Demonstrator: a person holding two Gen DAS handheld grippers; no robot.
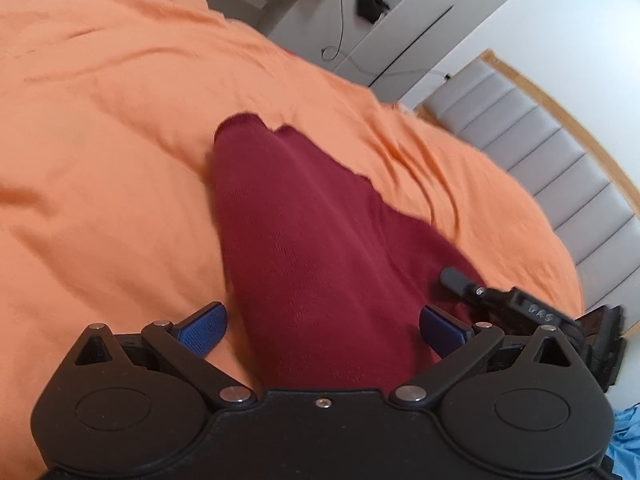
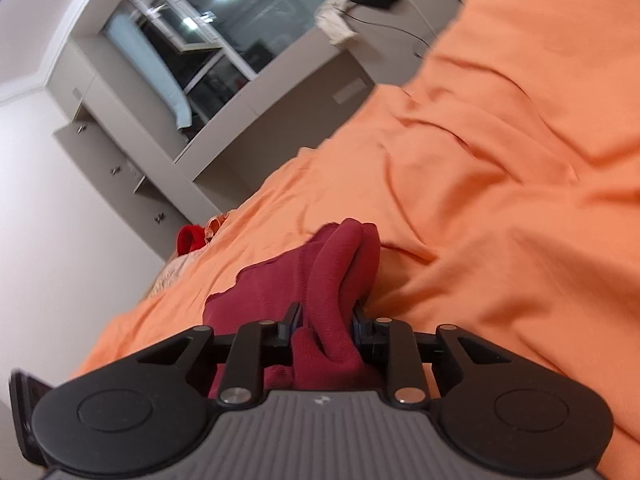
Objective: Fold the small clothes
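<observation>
A dark red knit garment (image 1: 304, 240) lies on the orange bedsheet (image 1: 100, 140). My left gripper (image 1: 322, 322) is open, its blue pads (image 1: 204, 326) on either side of the near end of the garment. The right gripper shows at the right edge of that view (image 1: 520, 304), at the garment's side. In the right wrist view my right gripper (image 2: 326, 320) is shut on a bunched fold of the dark red garment (image 2: 340, 268), which lies over the orange bedsheet (image 2: 500, 200).
A grey padded headboard (image 1: 532, 148) stands at the right of the bed. A grey cabinet (image 2: 248, 92) and window stand beyond the bed. A bright red item (image 2: 188, 238) lies at the bed's far edge. Blue cloth (image 1: 628, 432) shows low right.
</observation>
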